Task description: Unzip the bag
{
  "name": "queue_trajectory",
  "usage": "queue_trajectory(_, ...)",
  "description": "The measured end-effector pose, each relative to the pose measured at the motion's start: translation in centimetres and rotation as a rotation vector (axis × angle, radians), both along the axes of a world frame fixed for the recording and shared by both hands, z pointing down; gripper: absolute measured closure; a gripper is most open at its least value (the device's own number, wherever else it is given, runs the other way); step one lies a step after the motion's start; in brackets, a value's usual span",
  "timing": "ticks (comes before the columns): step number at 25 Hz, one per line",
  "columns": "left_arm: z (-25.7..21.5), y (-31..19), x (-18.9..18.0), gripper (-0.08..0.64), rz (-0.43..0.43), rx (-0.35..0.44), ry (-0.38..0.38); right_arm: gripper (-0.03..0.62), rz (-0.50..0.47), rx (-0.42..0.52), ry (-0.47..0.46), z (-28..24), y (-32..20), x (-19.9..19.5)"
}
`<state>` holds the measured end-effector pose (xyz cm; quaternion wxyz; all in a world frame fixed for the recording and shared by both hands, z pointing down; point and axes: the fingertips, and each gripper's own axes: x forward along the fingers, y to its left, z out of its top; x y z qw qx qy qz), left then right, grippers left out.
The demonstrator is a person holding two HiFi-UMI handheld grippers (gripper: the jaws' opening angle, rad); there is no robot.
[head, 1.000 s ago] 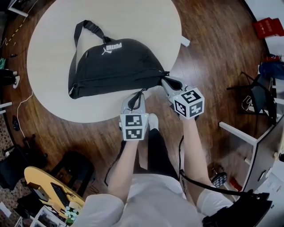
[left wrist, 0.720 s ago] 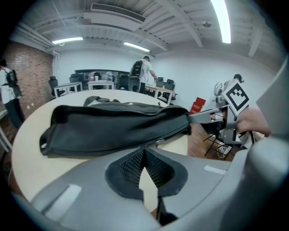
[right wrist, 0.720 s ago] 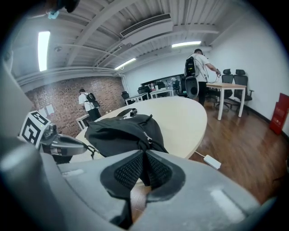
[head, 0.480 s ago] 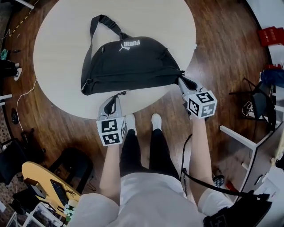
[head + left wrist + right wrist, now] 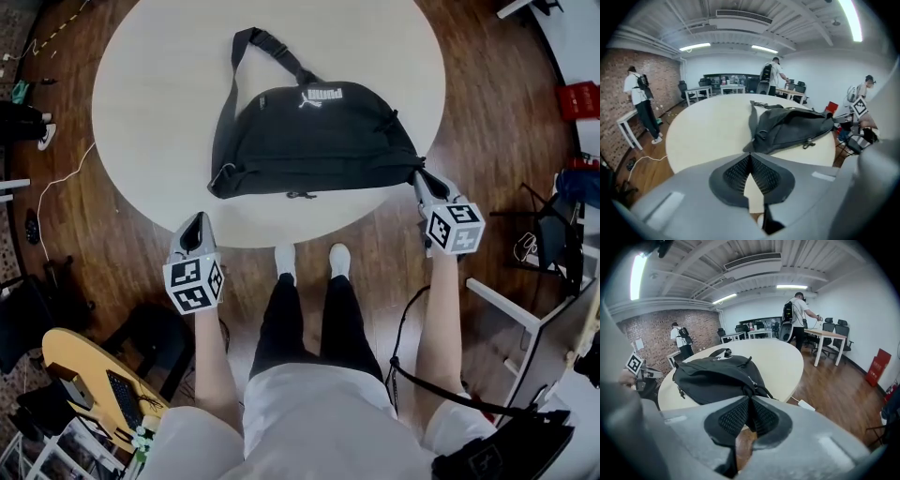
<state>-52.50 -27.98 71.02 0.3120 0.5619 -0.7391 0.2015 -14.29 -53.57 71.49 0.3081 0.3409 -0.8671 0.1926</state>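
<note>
Bag: black sling bag (image 5: 314, 141) lying on the round table (image 5: 150, 112), towards its near edge.
Head view only: both tools together; left gripper (image 5: 196, 221) at the table's near rim, well apart from the bag.
Gripper views only: brick wall (image 5: 651, 329); people (image 5: 640, 105) standing at desks.
Left tool: clenched, nothing between the pads.
Right tool: right gripper (image 5: 419, 175) pinching the bag's right end.
Zip pull (image 5: 806, 144): hangs free.
</note>
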Motion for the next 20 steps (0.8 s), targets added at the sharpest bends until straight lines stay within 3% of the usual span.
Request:
queue_trajectory(3, 1.3, -2.7, 7.5, 0.527, 0.193, 0.002, 0.089, 0.586, 0.017, -0.01, -0.002, 0.0, 0.3, 0.1)
queue_trajectory(5, 1.8, -4.8, 12.3, 0.379, 0.306, -0.001, 0.122, 0.586, 0.022, -0.012, 0.002, 0.0, 0.4, 0.0)
queue_trajectory(7, 2.3, -6.9, 15.4, 0.333, 0.35, -0.006, 0.145, 0.586, 0.021, -0.011, 0.004, -0.1, 0.5, -0.2)
queue_trajectory(9, 3.0, -8.5, 16.9, 0.331, 0.333, -0.02, 0.149, 0.586, 0.019, -0.012, 0.005, -0.1, 0.8, -0.3)
queue_trajectory(12, 4.5, -9.9, 16.6, 0.34, 0.242, -0.068, 0.113, 0.586, 0.021, -0.012, 0.006, 0.0, 1.0, -0.3)
queue_trajectory(14, 4.6, -10.3, 15.7, 0.419, 0.174, -0.059, 0.088, 0.586, 0.026, -0.012, 0.009, 0.0, 1.0, -0.3)
queue_trajectory(15, 4.5, -10.2, 15.4, 0.511, 0.166, -0.05, 0.08, 0.586, 0.03, -0.01, 0.01, -0.1, 1.0, -0.3)
queue_trajectory(18, 4.1, -9.0, 14.8, 0.531, 0.203, -0.053, 0.044, 0.586, 0.044, 0.001, 0.015, -0.1, 1.0, -0.1)
queue_trajectory(20, 4.1, -7.4, 12.2, 0.529, 0.19, -0.074, -0.022, 0.586, 0.058, 0.005, 0.019, 0.0, 0.9, 0.1)
